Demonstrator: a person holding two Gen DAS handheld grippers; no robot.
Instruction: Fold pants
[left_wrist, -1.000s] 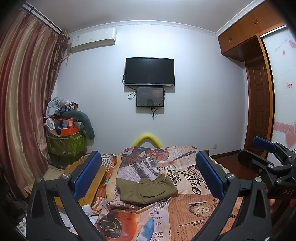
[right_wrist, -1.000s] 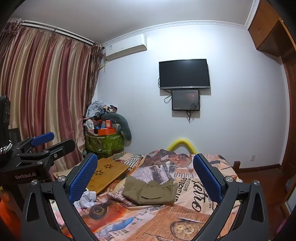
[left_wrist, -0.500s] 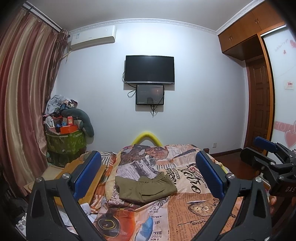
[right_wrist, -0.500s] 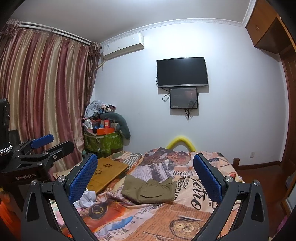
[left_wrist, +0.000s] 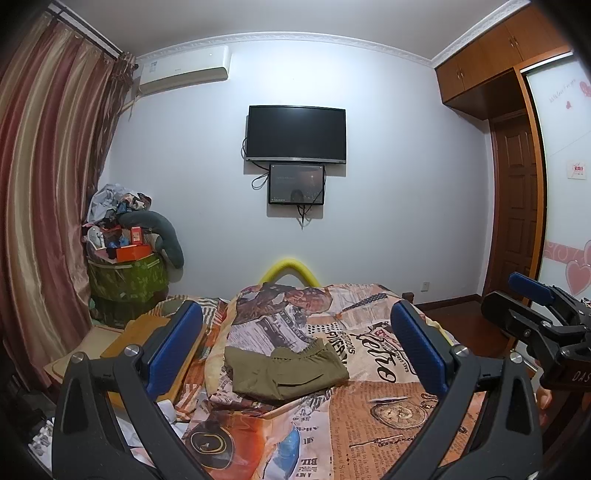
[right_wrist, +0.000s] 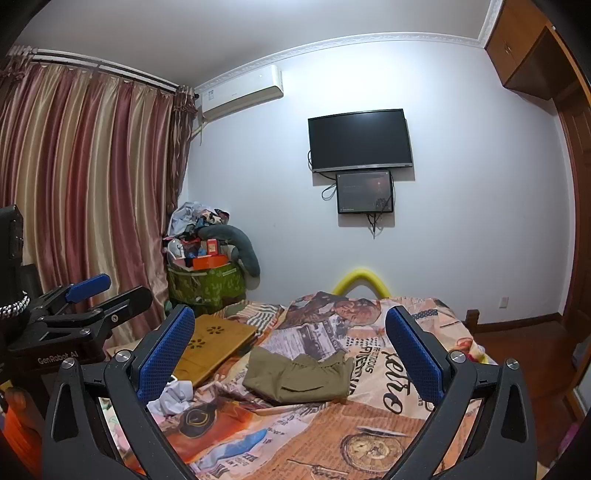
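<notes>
Olive green pants (left_wrist: 286, 371) lie folded into a compact rectangle on the patterned bedspread (left_wrist: 369, 410), near the middle of the bed. They also show in the right wrist view (right_wrist: 301, 376). My left gripper (left_wrist: 295, 350) is open and empty, held well above and short of the pants. My right gripper (right_wrist: 291, 350) is also open and empty, at a similar distance. Each gripper shows at the edge of the other's view, the right one in the left wrist view (left_wrist: 535, 317) and the left one in the right wrist view (right_wrist: 88, 302).
A wooden lap desk (right_wrist: 216, 343) lies on the bed's left side with crumpled white cloth (right_wrist: 173, 395) beside it. A green bin piled with clutter (right_wrist: 205, 273) stands by the curtain (right_wrist: 81, 203). A TV (right_wrist: 360, 140) hangs on the far wall. A wardrobe (left_wrist: 517, 184) stands at right.
Both views have tilted slightly upward, so the bed and pants sit a little lower in frame. The pants have not moved and both grippers stay open.
</notes>
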